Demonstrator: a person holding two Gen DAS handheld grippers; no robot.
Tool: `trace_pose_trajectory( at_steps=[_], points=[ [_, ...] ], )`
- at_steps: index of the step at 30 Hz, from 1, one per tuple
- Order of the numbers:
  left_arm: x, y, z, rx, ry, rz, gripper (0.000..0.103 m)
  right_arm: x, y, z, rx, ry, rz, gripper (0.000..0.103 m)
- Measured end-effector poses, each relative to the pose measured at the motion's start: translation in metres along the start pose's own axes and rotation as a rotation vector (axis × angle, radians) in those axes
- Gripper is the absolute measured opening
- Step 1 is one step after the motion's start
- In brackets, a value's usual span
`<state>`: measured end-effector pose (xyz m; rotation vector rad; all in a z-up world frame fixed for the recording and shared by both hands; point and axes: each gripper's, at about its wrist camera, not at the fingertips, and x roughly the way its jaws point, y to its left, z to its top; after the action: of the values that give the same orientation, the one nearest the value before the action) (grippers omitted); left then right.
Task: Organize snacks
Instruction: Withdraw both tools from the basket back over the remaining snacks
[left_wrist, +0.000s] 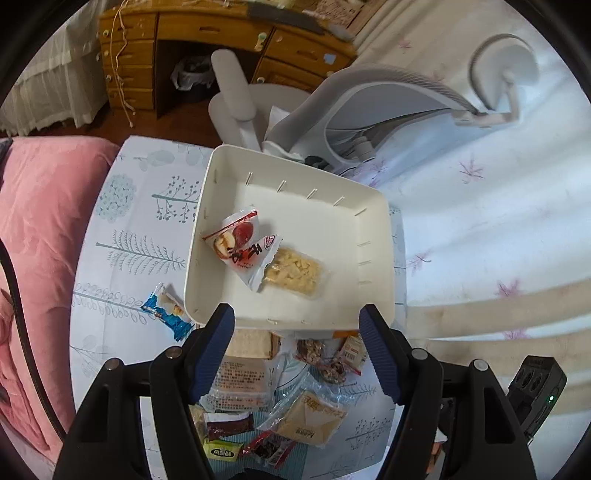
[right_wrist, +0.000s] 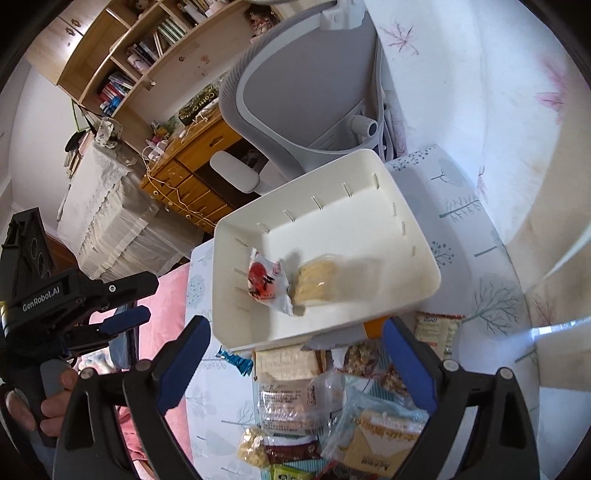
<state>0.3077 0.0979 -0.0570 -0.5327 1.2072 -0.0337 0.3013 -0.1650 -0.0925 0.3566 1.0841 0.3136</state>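
A white plastic bin (left_wrist: 373, 254) (right_wrist: 413, 266) sits on a tree-print cloth. Inside it lie a red-and-white snack packet (left_wrist: 243, 245) (right_wrist: 266, 282) and a clear pack of yellow crackers (left_wrist: 295, 275) (right_wrist: 317, 282). A pile of snack packs (left_wrist: 280, 398) (right_wrist: 325, 406) lies on the cloth in front of the bin. A blue wrapper (left_wrist: 166, 310) (right_wrist: 236, 360) lies left of the bin. My left gripper (left_wrist: 297, 325) is open and empty above the pile. My right gripper (right_wrist: 295, 334) is open and empty above the pile too.
A grey office chair (left_wrist: 369, 110) (right_wrist: 306, 92) stands behind the bin. A wooden desk (left_wrist: 192, 48) is further back. A pink blanket (left_wrist: 40, 236) lies left of the cloth. A white flowered sheet (left_wrist: 498, 221) lies to the right. The left gripper's body (right_wrist: 66, 306) shows in the right wrist view.
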Motion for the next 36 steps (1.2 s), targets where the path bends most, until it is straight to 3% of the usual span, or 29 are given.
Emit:
trace_pose_trajectory(
  at_steps=[9, 20, 28, 36],
  points=[
    [-0.043, -0.015, -0.061, 0.06, -0.064, 0.004, 0.074, -0.044, -0.017, -0.037, 0.045, -0.038, 0.006, 0.095],
    [-0.06, -0.016, -0.162, 0.043, -0.054, 0.007, 0.074, -0.079, -0.048, -0.087, 0.07, -0.036, 0.0, 0.095],
    [-0.056, -0.009, -0.215, 0.042, -0.017, 0.069, 0.074, -0.083, -0.076, -0.123, 0.153, 0.037, 0.041, 0.095],
    [-0.046, 0.001, -0.233, 0.075, 0.027, 0.155, 0.075, -0.067, -0.082, -0.162, 0.205, 0.145, 0.066, 0.095]
  ],
)
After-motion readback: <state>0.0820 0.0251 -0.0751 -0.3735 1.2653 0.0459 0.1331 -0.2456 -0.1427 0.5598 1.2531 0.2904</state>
